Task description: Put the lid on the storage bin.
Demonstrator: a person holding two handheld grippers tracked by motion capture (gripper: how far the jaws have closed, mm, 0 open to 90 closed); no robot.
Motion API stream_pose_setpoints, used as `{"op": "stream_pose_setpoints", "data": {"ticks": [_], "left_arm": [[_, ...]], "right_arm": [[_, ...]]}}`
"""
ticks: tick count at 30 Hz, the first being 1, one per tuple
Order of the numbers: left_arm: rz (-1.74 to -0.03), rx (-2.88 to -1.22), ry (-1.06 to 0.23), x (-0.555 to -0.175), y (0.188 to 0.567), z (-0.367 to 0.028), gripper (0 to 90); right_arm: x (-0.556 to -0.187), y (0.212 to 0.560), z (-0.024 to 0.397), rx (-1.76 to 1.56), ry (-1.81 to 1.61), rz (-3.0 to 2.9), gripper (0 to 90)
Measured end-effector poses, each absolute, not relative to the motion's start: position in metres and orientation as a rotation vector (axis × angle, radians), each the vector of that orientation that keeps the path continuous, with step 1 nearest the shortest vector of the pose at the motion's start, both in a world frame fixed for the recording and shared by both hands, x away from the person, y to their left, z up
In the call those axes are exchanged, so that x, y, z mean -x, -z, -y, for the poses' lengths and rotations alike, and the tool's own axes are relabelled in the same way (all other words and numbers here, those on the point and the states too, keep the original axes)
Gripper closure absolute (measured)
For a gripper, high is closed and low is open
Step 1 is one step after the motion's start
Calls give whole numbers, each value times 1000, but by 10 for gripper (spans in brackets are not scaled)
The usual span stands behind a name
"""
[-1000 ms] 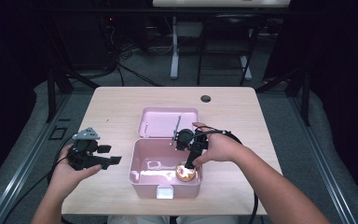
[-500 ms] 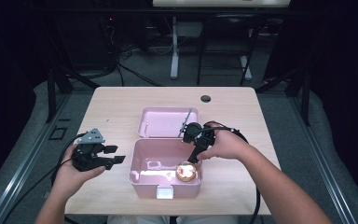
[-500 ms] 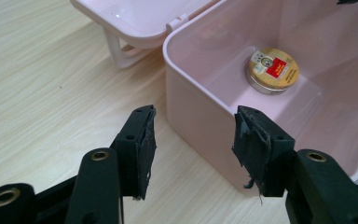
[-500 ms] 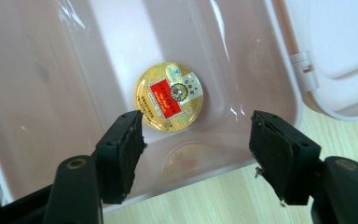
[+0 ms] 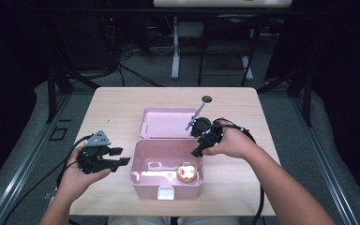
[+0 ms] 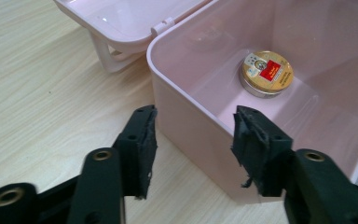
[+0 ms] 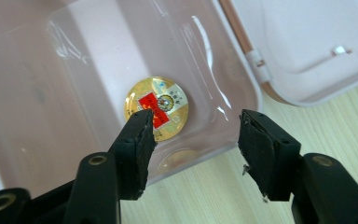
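A pink box (image 5: 166, 187) stands open at the table's middle, its lid (image 5: 166, 123) laid flat behind it. A round gold tin (image 5: 186, 172) with a red label lies on the box floor near the right wall. My right gripper (image 5: 198, 151) hovers over the box's right rim, open. Its jaws have just been closing, with nothing between them. In the right gripper view the tin (image 7: 168, 105) lies below the right gripper (image 7: 196, 135). My left gripper (image 5: 122, 156) is held just left of the box, open. Its jaws have also been closing, with nothing gripped. In the left gripper view the left gripper (image 6: 193, 135) faces the box corner (image 6: 191, 121) and the tin (image 6: 266, 73).
A small dark disc (image 5: 206, 99) lies near the table's far edge. Bare wood stretches left and right of the box. Cables trail from both grippers off the front edge. Dark floor and metal stands surround the table.
The right gripper has risen from the tin inside the box towards the right rim, leaving the tin on the box floor. Both grippers' jaws stand narrower. The left hand has hardly moved.
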State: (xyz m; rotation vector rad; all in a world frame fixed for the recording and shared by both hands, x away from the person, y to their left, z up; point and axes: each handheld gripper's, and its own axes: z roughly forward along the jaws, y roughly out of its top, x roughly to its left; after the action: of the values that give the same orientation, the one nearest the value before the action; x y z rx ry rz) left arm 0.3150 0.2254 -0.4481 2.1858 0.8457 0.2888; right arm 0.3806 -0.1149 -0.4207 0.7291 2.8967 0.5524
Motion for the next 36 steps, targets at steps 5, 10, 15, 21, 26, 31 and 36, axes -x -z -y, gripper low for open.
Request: {"op": "stream_pose_setpoints", "data": {"ticks": [5,10,15,21,26,31,36], "left_arm": [[-857,-2190,-274,-314,448,-223,560],[-853,-2196,-254,-313,448,-218,603],[-844,-2199,-244,-312,449,-215,624],[-839,-2208,-221,-311,450,-212,662],[-836,-2215,-196,-311,451,-210,685],[-836,-2223,-190,-312,453,-208,709],[-828,-2228,-184,-312,454,-208,729]], "right_arm": [[-383,420,120,-778,-594,-2858,459],[-385,420,124,-836,-633,-2822,493],[-390,424,129,-897,-621,-2797,523],[-397,423,136,-997,-652,-2750,555],[-402,419,139,-1076,-699,-2698,558],[-408,417,140,-1126,-718,-2656,573],[-415,418,139,-1171,-729,-2629,578]]}}
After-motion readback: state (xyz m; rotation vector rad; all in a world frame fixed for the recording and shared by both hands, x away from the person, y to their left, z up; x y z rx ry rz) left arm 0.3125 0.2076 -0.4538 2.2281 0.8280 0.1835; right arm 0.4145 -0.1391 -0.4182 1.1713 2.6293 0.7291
